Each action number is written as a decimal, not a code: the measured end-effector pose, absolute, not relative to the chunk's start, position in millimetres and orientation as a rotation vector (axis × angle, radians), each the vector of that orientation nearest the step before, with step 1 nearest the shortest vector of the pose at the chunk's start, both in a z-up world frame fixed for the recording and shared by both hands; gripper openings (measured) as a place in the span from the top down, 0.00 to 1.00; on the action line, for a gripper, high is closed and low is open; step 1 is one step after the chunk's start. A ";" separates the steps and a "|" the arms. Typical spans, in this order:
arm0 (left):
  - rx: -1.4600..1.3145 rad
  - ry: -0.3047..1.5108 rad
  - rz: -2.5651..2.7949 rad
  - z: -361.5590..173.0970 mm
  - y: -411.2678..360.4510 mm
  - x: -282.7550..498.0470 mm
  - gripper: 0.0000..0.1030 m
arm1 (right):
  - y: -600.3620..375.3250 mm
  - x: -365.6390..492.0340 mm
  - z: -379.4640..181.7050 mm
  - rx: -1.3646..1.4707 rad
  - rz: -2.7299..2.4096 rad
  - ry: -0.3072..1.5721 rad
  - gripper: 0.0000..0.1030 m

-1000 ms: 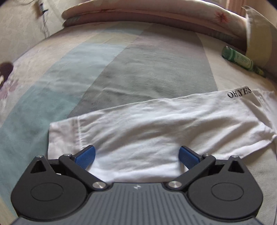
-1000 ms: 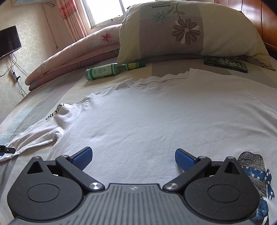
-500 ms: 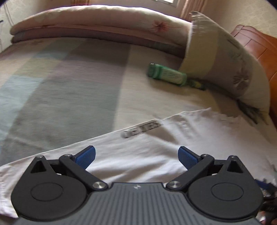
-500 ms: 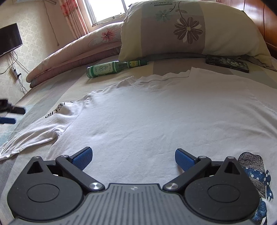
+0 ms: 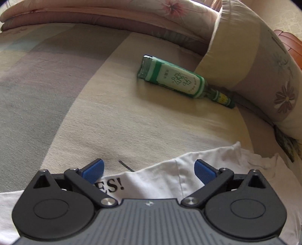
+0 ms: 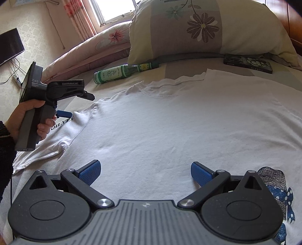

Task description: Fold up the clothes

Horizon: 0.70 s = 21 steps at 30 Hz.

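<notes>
A white T-shirt (image 6: 169,120) lies spread flat on the bed, collar toward the pillow, with a blue bow print near its lower right. Its left sleeve carries black lettering (image 6: 62,123). My left gripper (image 5: 149,170) hovers open over that sleeve's shoulder seam (image 5: 179,175), blue pads apart with nothing between them. In the right wrist view the left gripper (image 6: 66,105) shows at the far left, held by a hand (image 6: 24,115). My right gripper (image 6: 144,171) stands open above the shirt's lower body, holding nothing.
A green glass bottle (image 5: 177,79) lies on the striped bedsheet beside a flowered pillow (image 6: 203,30). A dark phone case (image 6: 248,63) rests beyond the shirt's right shoulder. A folded pink quilt (image 5: 105,13) runs along the far edge. A wooden headboard (image 5: 290,43) stands at right.
My left gripper has travelled up the sleeve from its cuff to the shoulder and turned toward the pillow, still open. The right gripper has barely moved.
</notes>
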<state>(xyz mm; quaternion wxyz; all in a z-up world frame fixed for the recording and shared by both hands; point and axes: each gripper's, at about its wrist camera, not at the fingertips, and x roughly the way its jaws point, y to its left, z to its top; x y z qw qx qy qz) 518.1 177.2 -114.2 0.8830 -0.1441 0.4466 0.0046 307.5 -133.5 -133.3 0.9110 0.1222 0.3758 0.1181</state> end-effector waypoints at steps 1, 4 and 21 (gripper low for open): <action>-0.315 0.926 0.008 -110.0 177.5 516.5 0.03 | -134.0 307.3 -133.0 0.252 0.240 0.778 0.00; -0.376 0.898 -0.081 -94.8 173.5 497.8 0.02 | -135.6 307.0 -132.2 0.251 0.228 0.788 0.00; -0.283 0.912 -0.046 -103.2 140.9 521.3 0.03 | -120.7 305.7 -134.5 0.131 0.225 0.826 0.00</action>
